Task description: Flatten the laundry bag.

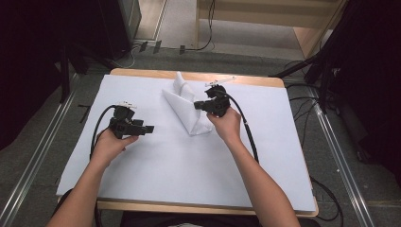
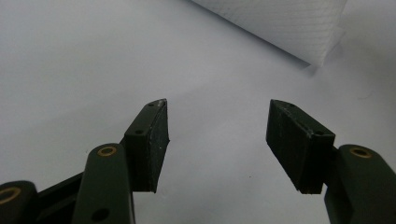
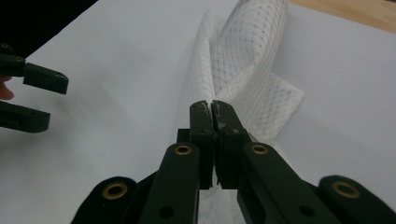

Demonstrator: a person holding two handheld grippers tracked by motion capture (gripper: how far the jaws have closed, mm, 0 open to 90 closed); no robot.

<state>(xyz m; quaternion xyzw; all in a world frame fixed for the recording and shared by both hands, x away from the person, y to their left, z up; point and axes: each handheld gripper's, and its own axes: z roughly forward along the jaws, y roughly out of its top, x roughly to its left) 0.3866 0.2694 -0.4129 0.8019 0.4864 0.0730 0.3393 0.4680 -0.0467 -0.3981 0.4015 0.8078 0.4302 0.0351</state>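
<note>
A white mesh-patterned cloth (image 1: 187, 106) lies folded and partly raised on the white sheet, right of centre toward the far edge. My right gripper (image 1: 197, 105) is shut on an edge of this cloth (image 3: 243, 60), lifting a fold off the surface; the thin fabric is pinched between its pads (image 3: 203, 122). To the left, my left gripper (image 1: 150, 128) is held low over the bare sheet, jaws wide open with nothing between them. In the left gripper view (image 2: 217, 140) a corner of the cloth (image 2: 299, 28) lies ahead at upper right.
A white sheet (image 1: 156, 161) covers most of the wooden table (image 1: 142, 73), whose far edge shows bare wood. Black cables (image 1: 250, 137) trail from both grippers. Stands and dark equipment (image 1: 326, 66) flank the table on the grey floor.
</note>
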